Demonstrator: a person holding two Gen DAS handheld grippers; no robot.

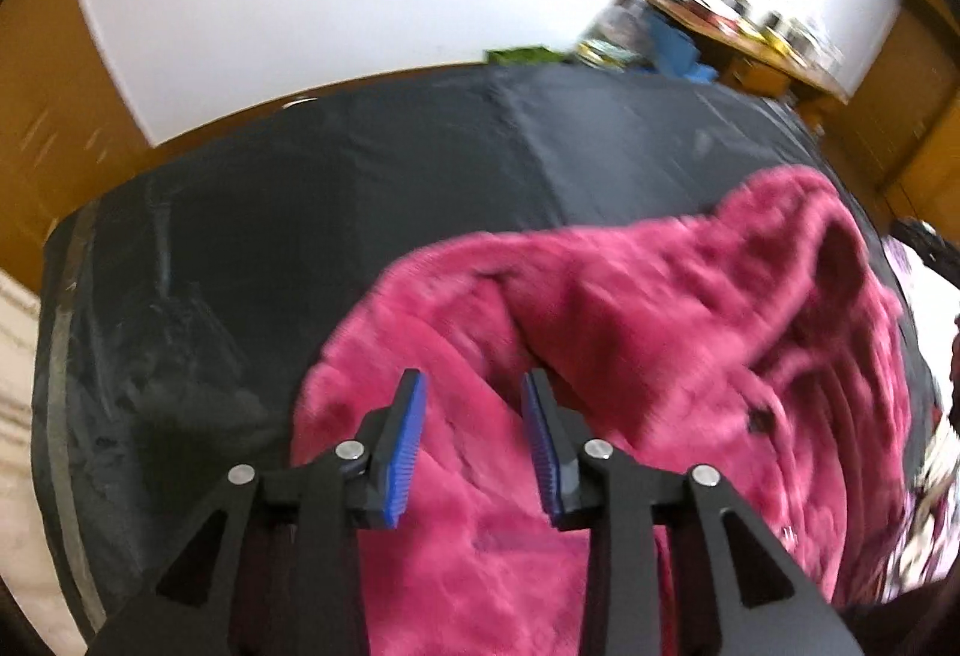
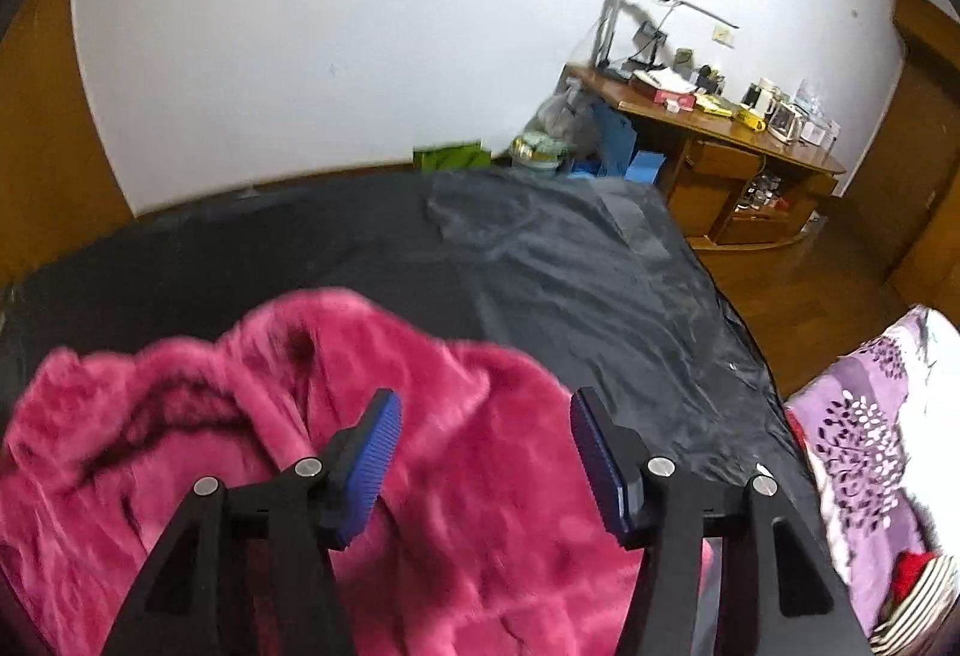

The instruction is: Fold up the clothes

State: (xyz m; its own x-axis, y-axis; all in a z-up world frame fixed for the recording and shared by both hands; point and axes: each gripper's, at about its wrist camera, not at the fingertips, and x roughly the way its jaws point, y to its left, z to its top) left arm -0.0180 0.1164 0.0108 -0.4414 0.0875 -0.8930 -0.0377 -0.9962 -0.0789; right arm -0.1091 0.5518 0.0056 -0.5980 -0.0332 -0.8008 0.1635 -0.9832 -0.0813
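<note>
A fuzzy magenta garment lies crumpled on a black sheet; a dark button shows on it at the right. It also shows in the right wrist view, bunched with folds at its left. My left gripper is open with blue pads, hovering over the garment's left part and holding nothing. My right gripper is open wide above the garment's right edge and holds nothing.
The black sheet covers a bed-like surface and ends at the right. A purple floral cloth lies at the right. A wooden desk with clutter stands at the back right by a white wall. Wooden floor lies beyond.
</note>
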